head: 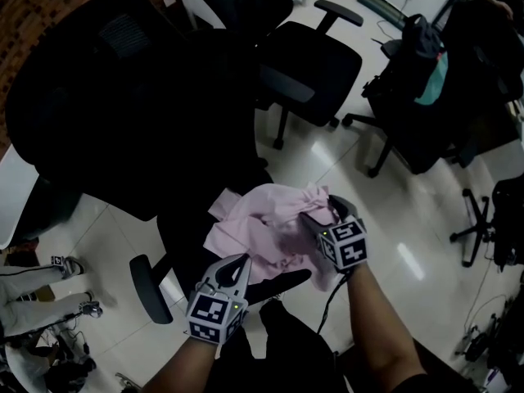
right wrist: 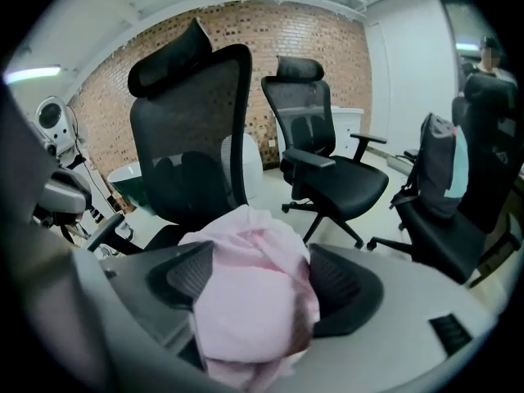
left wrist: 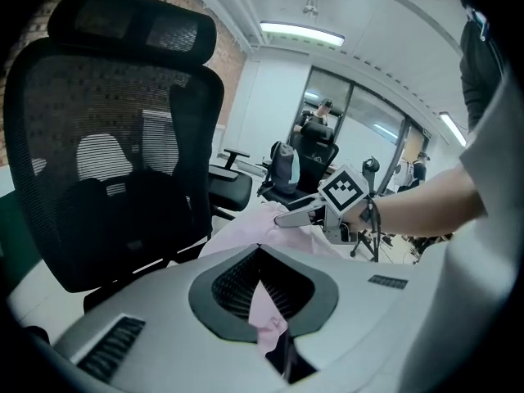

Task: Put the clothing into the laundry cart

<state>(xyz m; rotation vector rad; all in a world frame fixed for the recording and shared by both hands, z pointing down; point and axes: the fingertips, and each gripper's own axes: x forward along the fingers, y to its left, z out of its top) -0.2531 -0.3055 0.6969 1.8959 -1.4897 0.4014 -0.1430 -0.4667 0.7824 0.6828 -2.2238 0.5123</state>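
Note:
A crumpled pink garment (head: 264, 229) hangs between my two grippers, above the seat of a black mesh office chair (head: 115, 97). My left gripper (head: 246, 267) is at the garment's near edge, shut on a thin fold of the pink cloth (left wrist: 264, 308). My right gripper (head: 326, 211) is at the garment's right side. In the right gripper view its jaws stand wide, with a thick bunch of the garment (right wrist: 254, 301) lying between them and draped over the left one. The left gripper view shows the right gripper (left wrist: 286, 218) resting on the cloth (left wrist: 246, 236). No laundry cart is in view.
A second black chair (head: 315, 64) stands beyond the first. A third chair with a dark bag and a teal item (head: 422, 76) is at the right. More chair bases (head: 479, 228) and cables line the right floor edge. A brick wall (right wrist: 246, 31) is behind the chairs.

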